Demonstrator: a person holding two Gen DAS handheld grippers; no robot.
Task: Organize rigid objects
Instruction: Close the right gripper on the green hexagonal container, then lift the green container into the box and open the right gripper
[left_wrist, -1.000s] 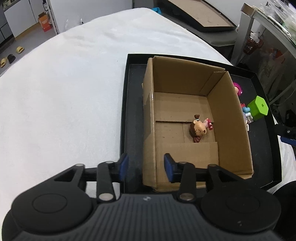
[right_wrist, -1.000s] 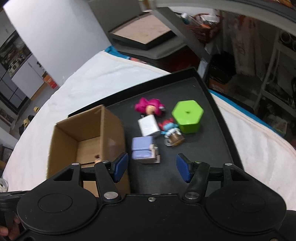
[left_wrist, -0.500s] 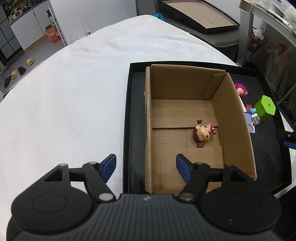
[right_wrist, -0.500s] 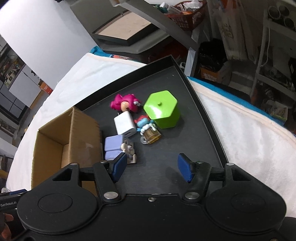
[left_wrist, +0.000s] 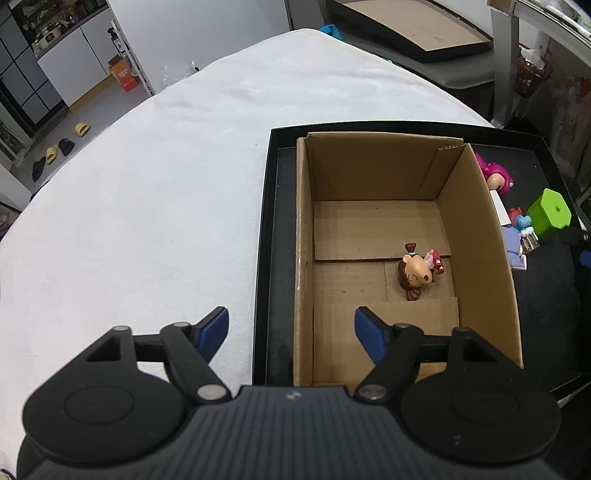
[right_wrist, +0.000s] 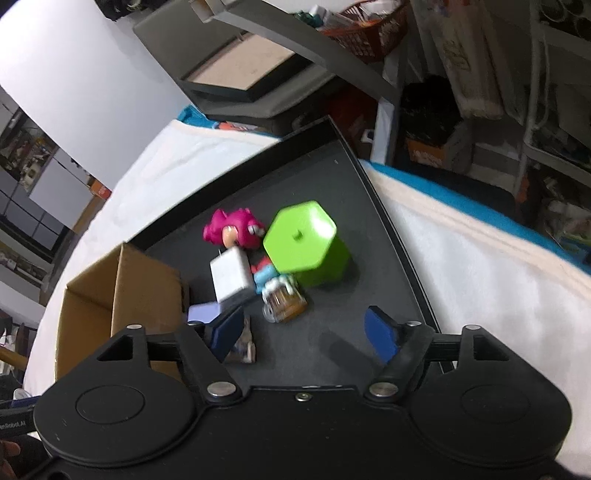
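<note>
An open cardboard box (left_wrist: 476, 236) stands in a black tray (left_wrist: 264, 236) and holds a brown-haired doll figure (left_wrist: 415, 273). My left gripper (left_wrist: 291, 330) is open and empty above the box's near left wall. My right gripper (right_wrist: 304, 332) is open and empty above the tray (right_wrist: 373, 192), just short of the loose toys: a green hexagonal box (right_wrist: 304, 243), a pink-haired figure (right_wrist: 232, 229), a white charger block (right_wrist: 231, 277), a small beer-mug toy (right_wrist: 282, 299) and a lilac block (right_wrist: 203, 314). The box also shows at the left (right_wrist: 144, 288).
The tray lies on a white-covered table (left_wrist: 147, 206). Beyond the table are a grey stand with a framed board (right_wrist: 243, 70), shelves and clutter (right_wrist: 480, 92). The green box (left_wrist: 550, 214) and pink figure (left_wrist: 495, 175) show right of the cardboard box.
My left gripper opened wide and drew back from the box. My right gripper moved forward and down towards the toys, which now look larger and blurred.
</note>
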